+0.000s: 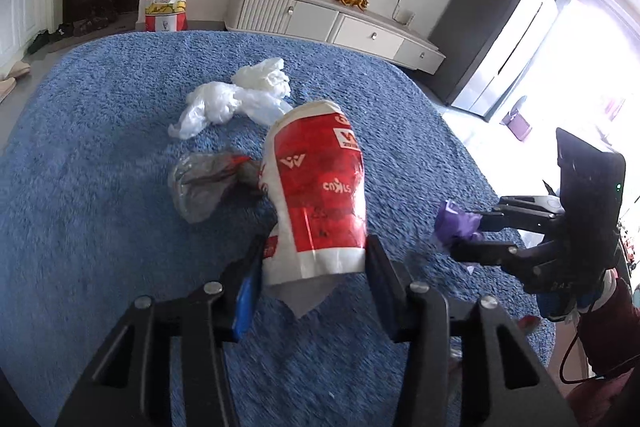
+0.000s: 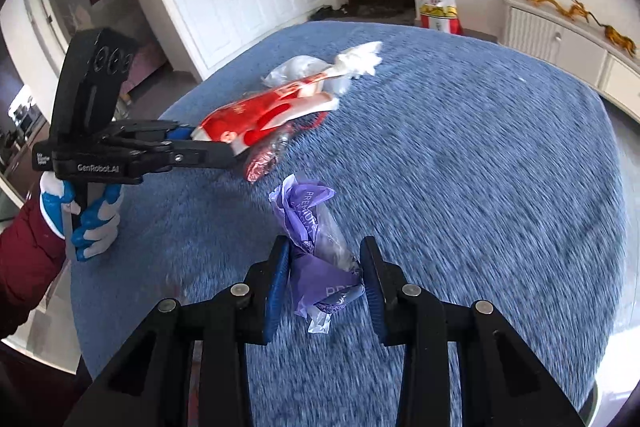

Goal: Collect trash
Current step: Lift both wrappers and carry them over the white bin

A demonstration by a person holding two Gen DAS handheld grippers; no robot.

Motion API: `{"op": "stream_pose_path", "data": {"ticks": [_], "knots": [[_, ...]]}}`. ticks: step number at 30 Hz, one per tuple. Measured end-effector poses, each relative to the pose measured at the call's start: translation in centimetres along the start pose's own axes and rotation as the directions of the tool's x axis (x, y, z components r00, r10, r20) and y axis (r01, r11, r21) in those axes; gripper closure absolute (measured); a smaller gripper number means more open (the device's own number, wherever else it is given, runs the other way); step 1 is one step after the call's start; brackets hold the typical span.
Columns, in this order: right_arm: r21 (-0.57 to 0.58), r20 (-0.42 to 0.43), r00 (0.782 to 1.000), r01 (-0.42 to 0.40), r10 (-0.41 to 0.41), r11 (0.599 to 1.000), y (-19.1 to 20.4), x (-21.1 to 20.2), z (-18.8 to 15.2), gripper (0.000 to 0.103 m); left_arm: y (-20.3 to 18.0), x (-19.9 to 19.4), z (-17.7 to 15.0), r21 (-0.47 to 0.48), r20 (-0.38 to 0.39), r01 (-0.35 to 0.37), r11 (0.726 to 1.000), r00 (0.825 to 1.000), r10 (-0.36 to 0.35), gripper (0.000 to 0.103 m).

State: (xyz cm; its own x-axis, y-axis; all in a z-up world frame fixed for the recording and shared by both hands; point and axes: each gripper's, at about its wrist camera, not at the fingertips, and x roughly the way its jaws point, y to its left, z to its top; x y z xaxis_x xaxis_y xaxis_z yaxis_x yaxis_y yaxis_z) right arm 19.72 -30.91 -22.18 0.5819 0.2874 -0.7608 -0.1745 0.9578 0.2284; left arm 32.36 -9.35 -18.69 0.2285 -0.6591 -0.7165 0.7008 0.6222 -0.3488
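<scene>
Over a shaggy blue rug (image 1: 100, 147), the left gripper (image 1: 314, 267) clamps a flattened red-and-white paper cup (image 1: 316, 187). The right gripper (image 2: 324, 275) pinches a crinkled purple wrapper (image 2: 316, 259). Beyond the cup lie a grey crumpled bag (image 1: 200, 187) and white tissue (image 1: 240, 95).

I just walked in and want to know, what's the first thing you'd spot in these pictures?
First, the crushed red and white paper cup, pinched in the left gripper over the fluffy blue cover. Next, the purple wrapper, clamped in the right gripper nearer the cover's edge. Behind them, a crumpled white plastic bag and a greyish clear wrapper lie on the blue cover.
</scene>
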Motion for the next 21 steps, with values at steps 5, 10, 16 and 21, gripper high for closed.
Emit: {"op": "stream_pose_path", "data": {"ticks": [5, 10, 16, 21], "knots": [[0.017, 0.017, 1.0, 0.017, -0.017, 1.0, -0.3, -1.9, -1.4, 0.068, -1.2, -2.2, -1.7, -0.025, 0.039, 0.001, 1.0, 0.999, 0.0, 0.057], [0.035, 0.052, 0.998, 0.027, -0.028, 0.999, -0.4, -4.0, -1.9, 0.068, -2.6, -4.5, -3.2, -0.026, 0.066, -0.005, 1.0, 0.998, 0.007, 0.058], [0.045, 0.096, 0.995, 0.033, -0.037, 0.998, -0.1, -6.8, -3.4, 0.068, -4.1, -7.0, -5.1, -0.046, 0.1, -0.012, 0.999, 0.995, 0.017, 0.058], [0.053, 0.128, 0.991, 0.04, -0.046, 0.998, 0.3, -9.0, -4.5, 0.068, -5.2, -9.2, -6.1, -0.046, 0.137, -0.007, 0.999, 0.99, 0.014, 0.058]]}}
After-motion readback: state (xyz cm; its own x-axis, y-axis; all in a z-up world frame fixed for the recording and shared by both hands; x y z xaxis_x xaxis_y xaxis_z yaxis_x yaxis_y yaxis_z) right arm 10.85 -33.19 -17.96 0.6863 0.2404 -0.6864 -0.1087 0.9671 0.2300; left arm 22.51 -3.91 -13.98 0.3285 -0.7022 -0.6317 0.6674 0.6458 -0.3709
